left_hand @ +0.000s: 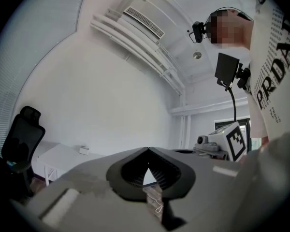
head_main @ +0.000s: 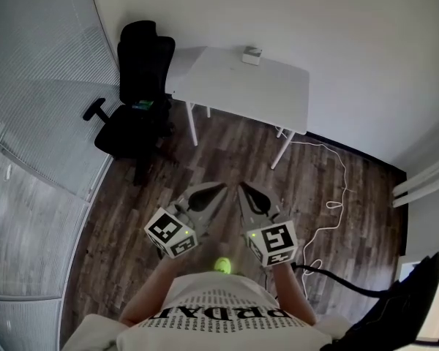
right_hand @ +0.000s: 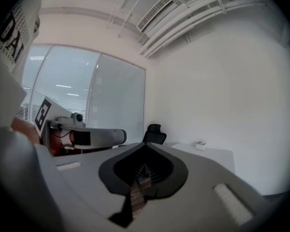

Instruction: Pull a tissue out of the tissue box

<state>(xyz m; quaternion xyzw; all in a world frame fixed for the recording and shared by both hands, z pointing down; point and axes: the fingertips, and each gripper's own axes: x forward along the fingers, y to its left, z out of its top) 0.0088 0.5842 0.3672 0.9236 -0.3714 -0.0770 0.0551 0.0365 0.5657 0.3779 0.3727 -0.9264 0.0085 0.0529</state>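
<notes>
A small white tissue box point(head_main: 252, 55) stands at the far edge of a white table point(head_main: 278, 97) by the wall; it also shows as a tiny box point(left_hand: 84, 150) in the left gripper view and as a small box point(right_hand: 200, 145) in the right gripper view. Both grippers are held close to the person's chest, far from the table. My left gripper point(head_main: 218, 189) is shut with nothing in it, jaws meeting at the tip point(left_hand: 148, 149). My right gripper point(head_main: 244, 189) is beside it, also shut and empty point(right_hand: 145, 144). Both point toward the table.
A black office chair point(head_main: 139, 101) stands left of the table. A white cable point(head_main: 336, 189) trails over the wooden floor at the right. A glass wall with blinds point(head_main: 29, 123) runs along the left. A black bag point(head_main: 410, 306) lies at bottom right.
</notes>
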